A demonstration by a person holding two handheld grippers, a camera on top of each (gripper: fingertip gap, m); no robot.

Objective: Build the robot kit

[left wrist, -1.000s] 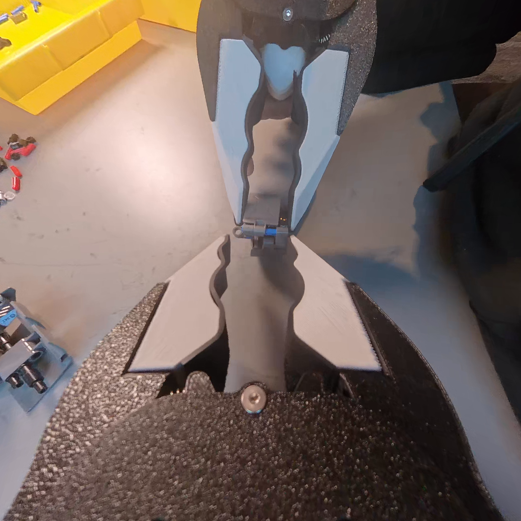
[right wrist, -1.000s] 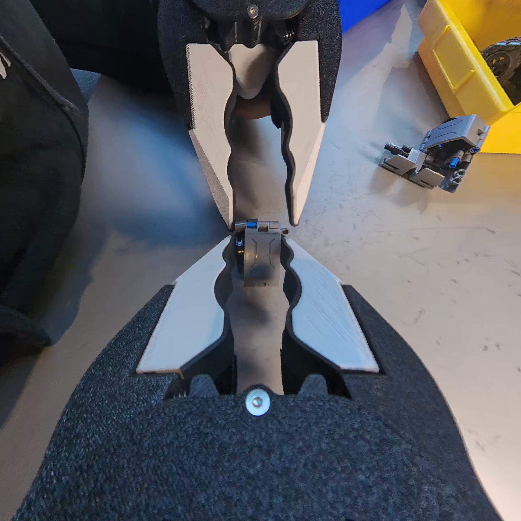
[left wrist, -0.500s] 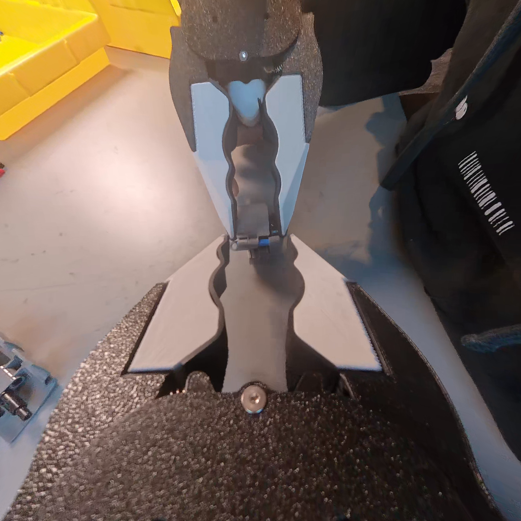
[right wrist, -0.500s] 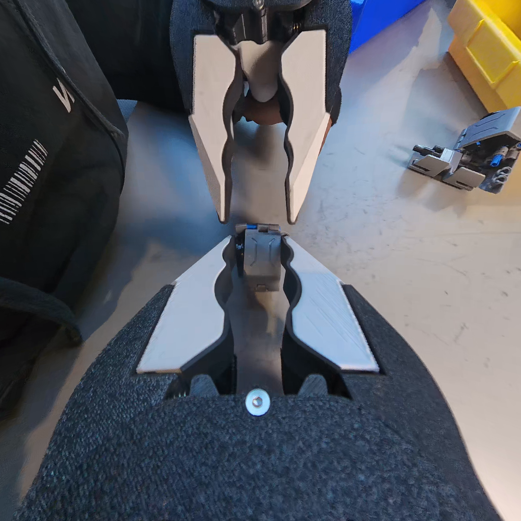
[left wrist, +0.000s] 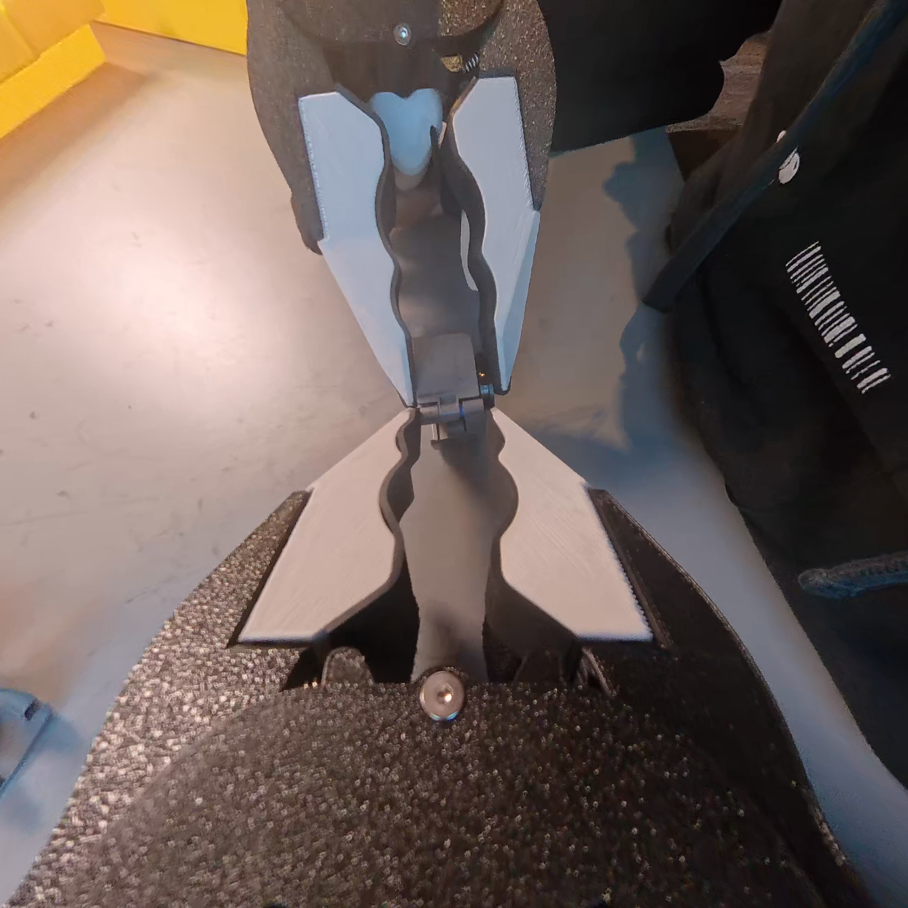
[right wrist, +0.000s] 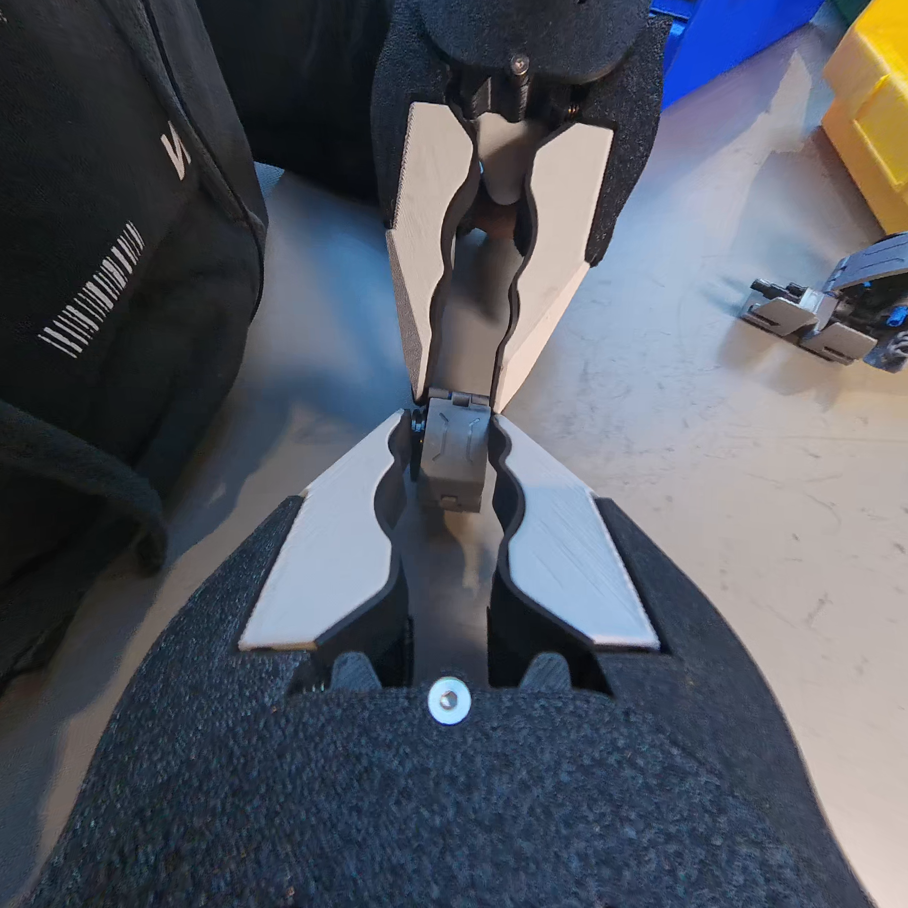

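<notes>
My two grippers meet tip to tip over the grey table (left wrist: pixel 147 344). The right gripper (right wrist: pixel 449 432) is shut on a small grey toy-brick assembly (right wrist: pixel 454 452), holding its block-shaped body. The left gripper (left wrist: pixel 451 416) is shut on the assembly's hinged end with a blue pin (left wrist: pixel 454 417). In the left wrist view the right gripper (left wrist: pixel 454 390) comes in from the top, with the grey panel between its fingers. In the right wrist view the left gripper (right wrist: pixel 457 393) comes in from the top, clamped on the hinge bar. The assembly is held above the table.
A black fabric bag with white printed stripes (right wrist: pixel 108 275) lies close by; it also shows in the left wrist view (left wrist: pixel 810 319). A second grey brick assembly (right wrist: pixel 825 319) lies on the table. A yellow bin (right wrist: pixel 874 123) and a blue bin (right wrist: pixel 727 44) stand behind. Both grippers' tips are close together, under 4 cm apart.
The left gripper's fingers have narrowed and closed on the hinge end, which they stood just clear of before. Both grippers have shifted toward the black bag. The right gripper kept its hold.
</notes>
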